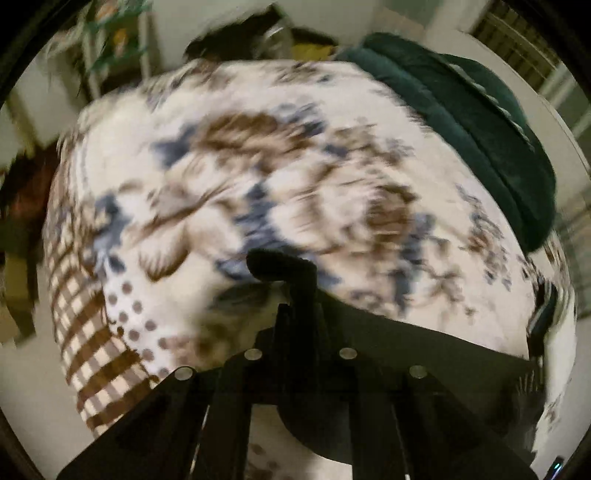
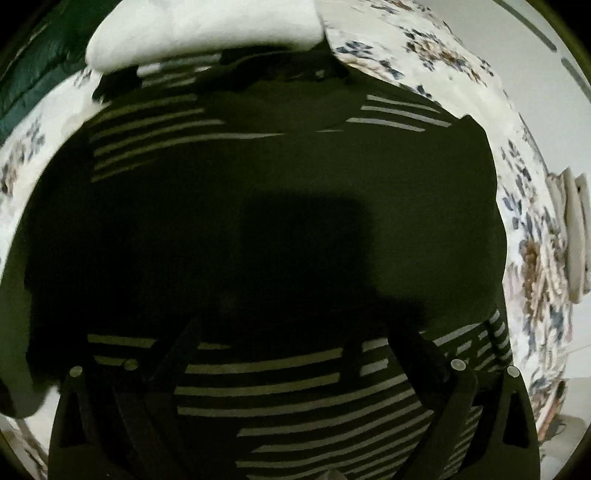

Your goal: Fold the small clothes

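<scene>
- Floral cotton everywhere: the bedspread, white with brown and blue-grey blooms, fills the left wrist view from nine o'clock round to four o'clock, all of it blurred. It frames the right wrist view too, showing at ten o'clock and down the three o'clock side.
- Its edge at eight o'clock in the left view carries a brown checked border with a row of brown dots just inside.
- Next in size, the black garment with pale stripes: it lies spread flat on the bedspread and takes up nearly the whole right wrist view. Stripes show at six o'clock, at ten o'clock and at one o'clock; the middle is plain dark.
- A dark green cushion sits on the bed at two o'clock in the left view, touching the bedspread.
- A white pillow lies at twelve o'clock in the right view, just beyond the garment's far edge.
- The left gripper is clenched, fingers together, with a dark fold of the garment pinched at the tips, raised above the bedspread near six o'clock.
- The right gripper is spread wide, one finger at seven o'clock and one at five o'clock, with the striped cloth lying between them. Whether the tips touch the fabric I cannot tell.
</scene>
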`<action>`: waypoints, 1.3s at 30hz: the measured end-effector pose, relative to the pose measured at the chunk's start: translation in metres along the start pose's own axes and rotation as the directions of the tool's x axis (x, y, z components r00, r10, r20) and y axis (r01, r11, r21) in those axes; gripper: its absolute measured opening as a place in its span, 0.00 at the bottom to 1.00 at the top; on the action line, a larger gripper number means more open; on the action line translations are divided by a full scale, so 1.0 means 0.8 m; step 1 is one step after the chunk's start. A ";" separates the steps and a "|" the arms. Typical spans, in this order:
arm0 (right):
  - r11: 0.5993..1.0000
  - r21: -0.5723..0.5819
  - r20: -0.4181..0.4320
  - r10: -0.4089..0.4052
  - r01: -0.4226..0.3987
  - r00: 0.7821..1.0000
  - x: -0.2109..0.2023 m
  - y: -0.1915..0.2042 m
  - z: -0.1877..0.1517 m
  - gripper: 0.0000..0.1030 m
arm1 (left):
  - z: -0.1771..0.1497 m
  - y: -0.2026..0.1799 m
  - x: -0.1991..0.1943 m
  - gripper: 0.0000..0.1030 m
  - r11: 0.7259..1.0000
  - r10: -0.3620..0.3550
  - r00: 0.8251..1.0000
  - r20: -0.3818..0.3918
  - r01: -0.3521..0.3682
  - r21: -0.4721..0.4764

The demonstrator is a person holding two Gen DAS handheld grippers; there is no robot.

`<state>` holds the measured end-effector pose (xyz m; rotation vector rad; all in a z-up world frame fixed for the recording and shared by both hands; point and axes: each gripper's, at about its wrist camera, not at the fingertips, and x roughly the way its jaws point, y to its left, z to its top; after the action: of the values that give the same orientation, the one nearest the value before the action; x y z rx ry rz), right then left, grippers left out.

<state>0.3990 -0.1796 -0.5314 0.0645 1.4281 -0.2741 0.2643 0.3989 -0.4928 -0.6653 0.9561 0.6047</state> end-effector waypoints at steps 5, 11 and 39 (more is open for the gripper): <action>0.989 0.040 -0.013 0.145 -0.144 0.989 0.006 -0.044 0.011 0.99 | -0.023 -0.143 -0.071 0.07 0.980 -0.098 0.992 0.075 0.083 0.181; 0.953 0.100 0.007 0.286 -0.285 0.958 -0.002 -0.135 0.030 0.99 | -0.144 -0.367 -0.114 0.08 0.880 -0.292 0.956 -0.038 0.284 0.380; 0.803 0.030 -0.125 0.594 -0.595 0.795 0.048 -0.218 0.108 0.99 | -0.273 -0.343 -0.098 1.00 0.886 0.157 0.981 0.112 -0.190 0.423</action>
<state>0.4477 -0.3715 -0.5357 0.5262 1.4620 0.2690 0.3115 0.0454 -0.4483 -0.1585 1.0436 0.5452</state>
